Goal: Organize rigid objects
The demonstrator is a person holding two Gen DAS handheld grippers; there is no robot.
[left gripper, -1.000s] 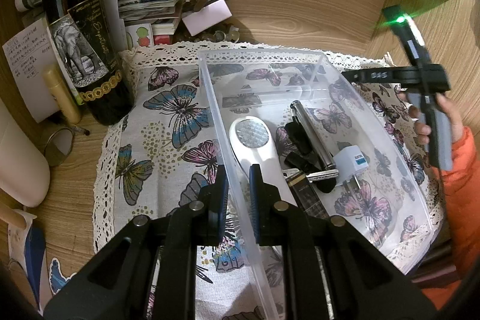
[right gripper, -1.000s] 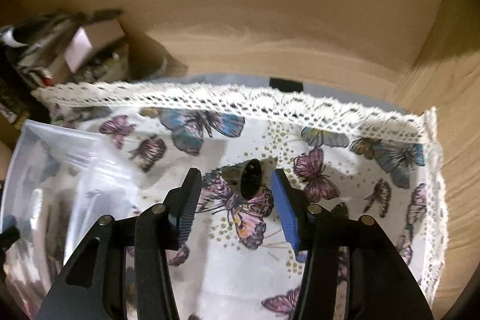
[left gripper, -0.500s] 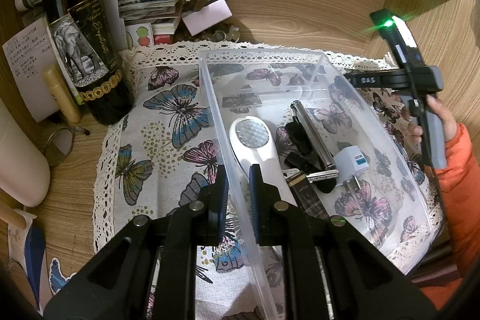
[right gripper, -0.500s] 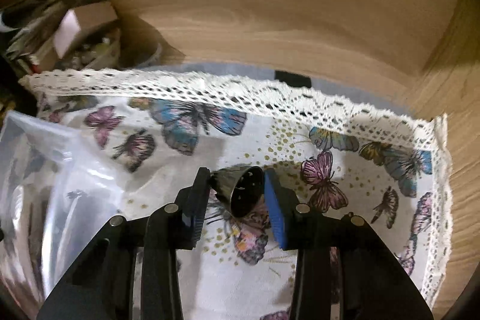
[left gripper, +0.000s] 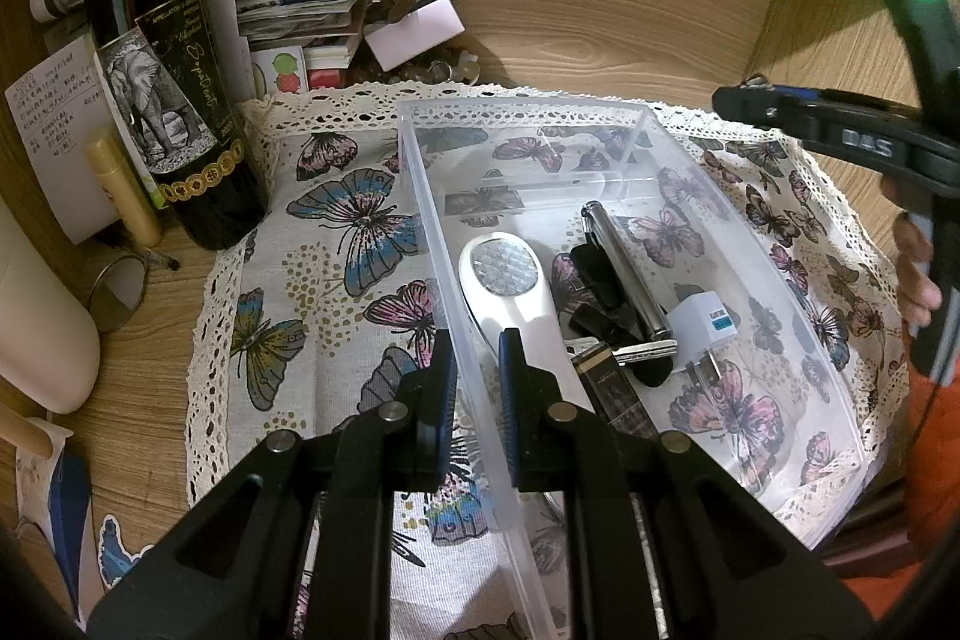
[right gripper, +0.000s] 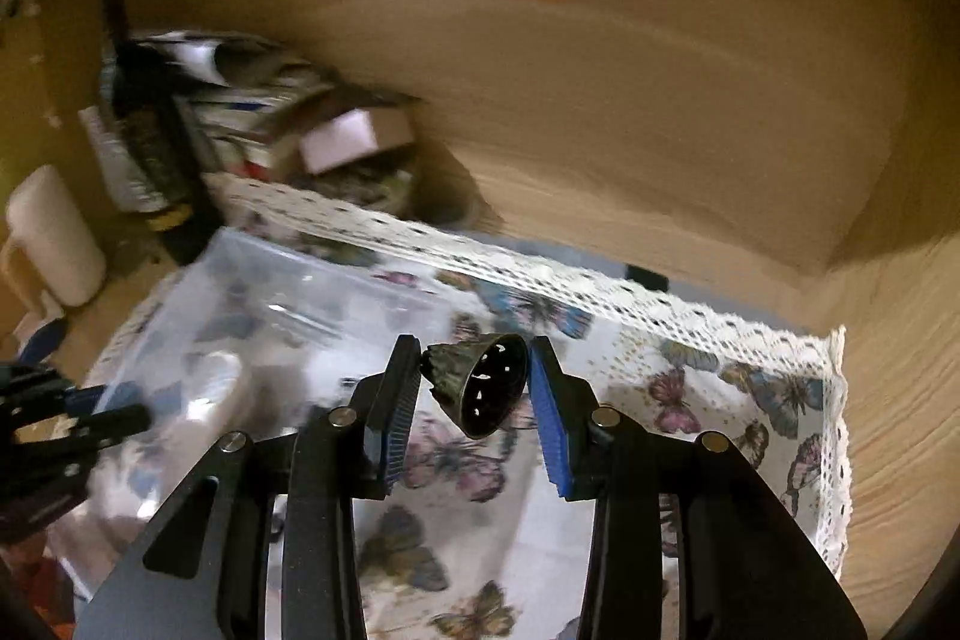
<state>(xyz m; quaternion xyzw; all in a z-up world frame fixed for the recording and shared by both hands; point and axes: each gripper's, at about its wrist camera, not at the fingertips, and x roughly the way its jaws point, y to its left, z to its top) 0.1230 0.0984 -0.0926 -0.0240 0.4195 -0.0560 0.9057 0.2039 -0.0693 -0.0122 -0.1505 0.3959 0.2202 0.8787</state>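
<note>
Right tongs [right gripper: 474,388] are pinching a small dark metal cone-shaped piece [right gripper: 480,382], perforated inside, lifted over the butterfly cloth [right gripper: 690,400] just right of the clear plastic bin [right gripper: 252,316]. Left tongs [left gripper: 477,388] sit narrow, straddling the bin's [left gripper: 456,280] left wall, one pad each side. Plenty of bare cloth left of the bin; the wooden back wall sits close behind it. Wine bottle [left gripper: 174,112] label shows an elephant, "2020" readable. Inside the bin: white handheld device [left gripper: 510,292], silver cylinder [left gripper: 624,268], white plug adapter [left gripper: 702,328].
</note>
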